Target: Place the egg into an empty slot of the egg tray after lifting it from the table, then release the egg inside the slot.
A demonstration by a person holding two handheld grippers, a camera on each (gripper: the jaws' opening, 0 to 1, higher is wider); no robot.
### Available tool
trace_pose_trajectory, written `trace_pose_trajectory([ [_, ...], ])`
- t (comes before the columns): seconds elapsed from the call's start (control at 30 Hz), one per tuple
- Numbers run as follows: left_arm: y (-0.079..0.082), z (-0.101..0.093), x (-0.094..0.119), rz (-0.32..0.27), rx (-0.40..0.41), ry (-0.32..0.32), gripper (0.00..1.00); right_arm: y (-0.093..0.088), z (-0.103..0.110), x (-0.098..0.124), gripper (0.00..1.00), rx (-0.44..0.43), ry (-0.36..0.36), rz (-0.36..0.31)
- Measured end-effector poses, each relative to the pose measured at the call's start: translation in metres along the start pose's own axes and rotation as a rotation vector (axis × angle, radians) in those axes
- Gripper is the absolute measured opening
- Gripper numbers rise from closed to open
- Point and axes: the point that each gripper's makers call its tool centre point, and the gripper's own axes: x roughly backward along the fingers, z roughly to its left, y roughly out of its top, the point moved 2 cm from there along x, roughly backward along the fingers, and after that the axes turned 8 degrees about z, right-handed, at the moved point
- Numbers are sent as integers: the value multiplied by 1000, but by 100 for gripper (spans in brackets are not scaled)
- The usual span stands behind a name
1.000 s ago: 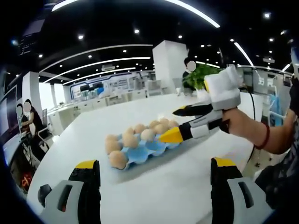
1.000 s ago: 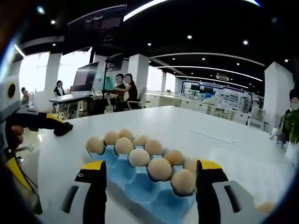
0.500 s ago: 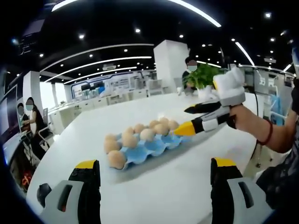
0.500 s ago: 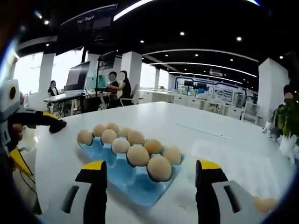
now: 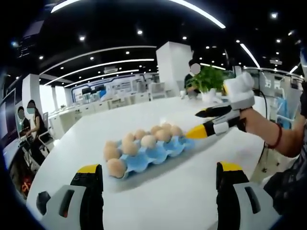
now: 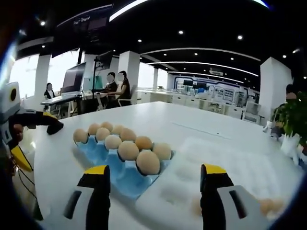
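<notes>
In the left gripper view, my left gripper [image 5: 158,191] is spread wide with nothing between its yellow-tipped jaws, raised over the white table [image 5: 192,191]. Ahead of it sits the blue egg tray [image 5: 151,154], loaded with brown eggs in two rows; the nearest egg [image 5: 116,167] occupies the tray's near corner. My right gripper [image 5: 204,123] enters from the right side of this view, held in my hand [image 5: 252,125]; its jaws are parted, empty, and pointed toward the far end of the tray, with the lower tip just beside the tray's edge, contact not determinable. In the right gripper view, my right gripper [image 6: 154,194] is also wide apart and empty. The tray [image 6: 120,170] lies between and beyond its jaws, offset toward the left jaw. Beside the tray, to the right, lies a clear, translucent tray [image 6: 211,175]. A loose egg [image 6: 266,206] rests on the table at the lower right, well apart from the blue tray; it is blurred. My left gripper [image 6: 50,127] appears at the left margin of this view. A potted plant [image 5: 207,79] stands at the far end of the table. Seated people [image 6: 115,86] are visible in the background.
</notes>
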Motion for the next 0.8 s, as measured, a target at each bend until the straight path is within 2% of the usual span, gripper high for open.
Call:
trace_pose_trajectory([
  [0.23, 3, -3, -1, -11, 0, -9, 100, -5, -13, 10, 79, -11, -33, -10],
  [0.4, 3, -3, -1, -13, 0, -6, 100, -3, -22, 19, 78, -25, -38, -52],
  [0.53, 3, -1, -2, -9, 8, -4, 100, -5, -27, 25, 78, -35, -38, -61],
  [0.8, 2, -5, -5, -2, 16, 1, 100, -14, -38, 31, 78, -44, -46, -35],
])
